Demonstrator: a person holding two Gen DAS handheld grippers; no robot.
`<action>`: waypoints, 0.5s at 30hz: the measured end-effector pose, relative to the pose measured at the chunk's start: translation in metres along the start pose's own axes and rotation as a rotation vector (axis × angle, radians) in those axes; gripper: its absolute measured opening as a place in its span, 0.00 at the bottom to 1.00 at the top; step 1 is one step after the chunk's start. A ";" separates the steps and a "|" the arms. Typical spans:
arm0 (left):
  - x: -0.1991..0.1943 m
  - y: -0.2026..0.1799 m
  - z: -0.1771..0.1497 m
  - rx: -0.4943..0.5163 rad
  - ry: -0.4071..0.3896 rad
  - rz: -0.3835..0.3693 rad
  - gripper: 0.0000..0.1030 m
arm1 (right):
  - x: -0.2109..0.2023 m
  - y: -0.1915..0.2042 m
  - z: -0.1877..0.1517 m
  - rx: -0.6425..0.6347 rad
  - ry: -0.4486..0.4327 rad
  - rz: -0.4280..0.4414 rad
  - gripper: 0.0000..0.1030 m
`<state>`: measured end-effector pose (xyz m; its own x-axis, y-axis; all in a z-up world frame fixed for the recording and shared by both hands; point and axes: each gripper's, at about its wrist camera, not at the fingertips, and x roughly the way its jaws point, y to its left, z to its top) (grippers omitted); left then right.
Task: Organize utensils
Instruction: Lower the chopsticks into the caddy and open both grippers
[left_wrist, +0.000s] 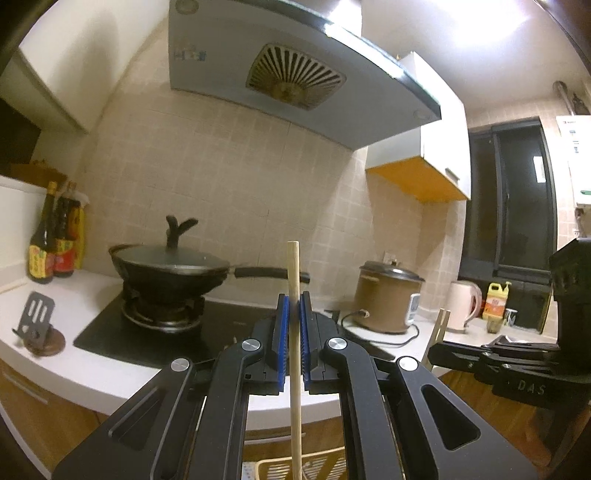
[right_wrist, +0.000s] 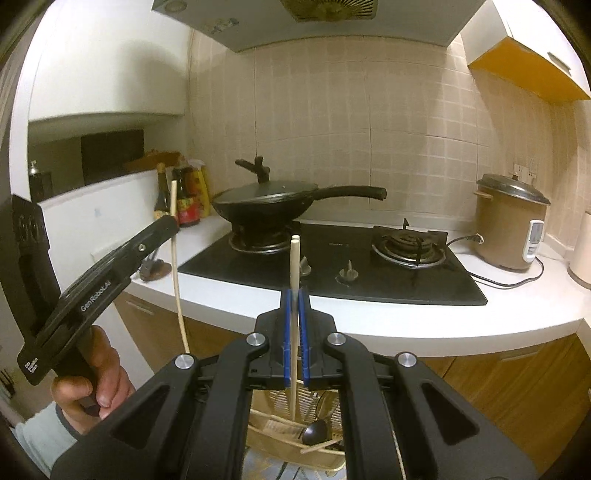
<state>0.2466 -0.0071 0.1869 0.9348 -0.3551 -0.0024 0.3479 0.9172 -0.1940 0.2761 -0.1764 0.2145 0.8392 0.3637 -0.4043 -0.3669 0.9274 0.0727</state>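
My left gripper (left_wrist: 294, 301) is shut on a pale wooden chopstick (left_wrist: 294, 332) held upright in front of the stove; it also shows in the right wrist view (right_wrist: 176, 258), beside the left gripper body (right_wrist: 110, 269). My right gripper (right_wrist: 294, 295) is shut on a second upright chopstick (right_wrist: 294, 266); the right gripper's body shows in the left wrist view (left_wrist: 517, 365). Below both grippers a cream slatted basket (right_wrist: 266, 443) holds a dark spoon (right_wrist: 314, 432) and loose chopsticks (right_wrist: 321, 447). The basket's rim shows low in the left wrist view (left_wrist: 273, 467).
A lidded black wok (right_wrist: 269, 203) sits on the black gas hob (right_wrist: 369, 273) set in a white counter (right_wrist: 406, 325). Sauce bottles (left_wrist: 55, 236) stand at the left, a brown rice cooker (right_wrist: 511, 229) at the right. A phone stand (left_wrist: 35, 325) sits near the counter edge.
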 end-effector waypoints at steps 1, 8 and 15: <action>0.003 0.003 -0.004 -0.007 0.006 -0.002 0.04 | 0.005 0.001 -0.003 -0.004 0.005 0.000 0.03; 0.020 0.020 -0.032 -0.034 0.056 -0.006 0.04 | 0.031 0.011 -0.025 -0.060 0.043 -0.028 0.03; 0.018 0.026 -0.044 -0.031 0.110 -0.038 0.05 | 0.033 0.025 -0.042 -0.104 0.101 -0.015 0.03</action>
<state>0.2689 0.0025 0.1386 0.9072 -0.4083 -0.1014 0.3787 0.8975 -0.2261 0.2781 -0.1452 0.1648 0.8022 0.3349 -0.4943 -0.3990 0.9166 -0.0264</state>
